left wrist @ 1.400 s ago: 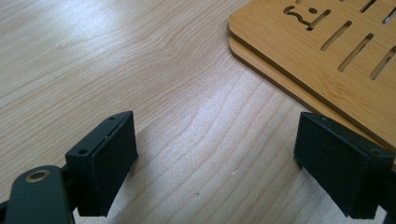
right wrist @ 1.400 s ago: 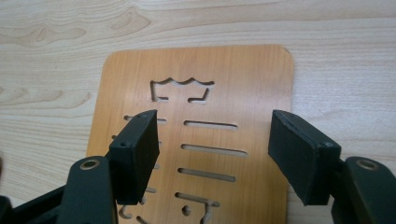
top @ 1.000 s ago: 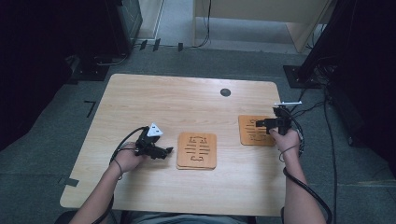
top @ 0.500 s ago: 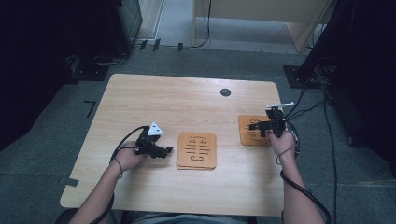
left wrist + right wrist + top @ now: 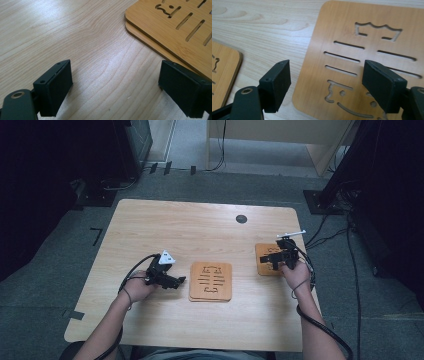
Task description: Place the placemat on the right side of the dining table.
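Two wooden slotted coasters lie stacked [image 5: 210,281] in the middle of the table. They also appear as the stack [image 5: 175,27] at the upper right of the left gripper view. My left gripper [image 5: 181,280] rests just left of them, open over bare wood [image 5: 117,82]. A single coaster [image 5: 264,251] lies flat near the right edge. My right gripper [image 5: 266,259] hovers over the left part of that coaster [image 5: 362,50]. Its jaws have just been opening and now stand wide, pressing nothing [image 5: 327,75]. The stack's edge [image 5: 224,72] shows at the left of that view.
A round black grommet [image 5: 241,219] sits in the tabletop [image 5: 190,230] near its far edge. Cables trail off the table's right side [image 5: 320,237]. Dark equipment and furniture stand on the floor around the table.
My right gripper has slid left across the single coaster, towards its left edge. The left hand and the stack have stayed where they were.
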### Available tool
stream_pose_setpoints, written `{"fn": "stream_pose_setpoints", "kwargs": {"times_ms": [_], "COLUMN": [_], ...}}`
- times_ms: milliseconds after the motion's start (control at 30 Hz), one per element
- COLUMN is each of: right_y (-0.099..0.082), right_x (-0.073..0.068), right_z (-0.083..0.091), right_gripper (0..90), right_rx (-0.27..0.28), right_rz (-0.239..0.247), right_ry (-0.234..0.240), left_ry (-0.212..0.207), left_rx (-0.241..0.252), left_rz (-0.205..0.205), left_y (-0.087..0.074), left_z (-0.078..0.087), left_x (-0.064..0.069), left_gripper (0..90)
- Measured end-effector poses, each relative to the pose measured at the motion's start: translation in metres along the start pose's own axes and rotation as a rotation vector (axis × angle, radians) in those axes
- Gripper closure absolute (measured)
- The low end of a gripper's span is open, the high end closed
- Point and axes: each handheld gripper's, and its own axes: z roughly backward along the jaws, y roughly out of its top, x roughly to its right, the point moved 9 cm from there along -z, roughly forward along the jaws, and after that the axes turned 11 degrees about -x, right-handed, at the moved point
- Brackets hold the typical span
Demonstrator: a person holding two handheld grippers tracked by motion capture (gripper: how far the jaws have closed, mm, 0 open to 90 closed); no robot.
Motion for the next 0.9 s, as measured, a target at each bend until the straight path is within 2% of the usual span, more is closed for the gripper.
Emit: {"fn": "stream_pose_setpoints", "kwargs": {"times_ms": [900], "right_y": [-0.005], "right_x": [-0.062], "right_z": [-0.018], "right_gripper": [22.8], "right_rx": [-0.053], "right_rz": [0.159], "right_ry": [0.040], "left_ry": [0.002], "left_rx": [0.020], "left_rz": [0.004], "left_y": [0.002], "left_z": [-0.002], "left_x": [-0.002], "left_gripper": [9.7]}}
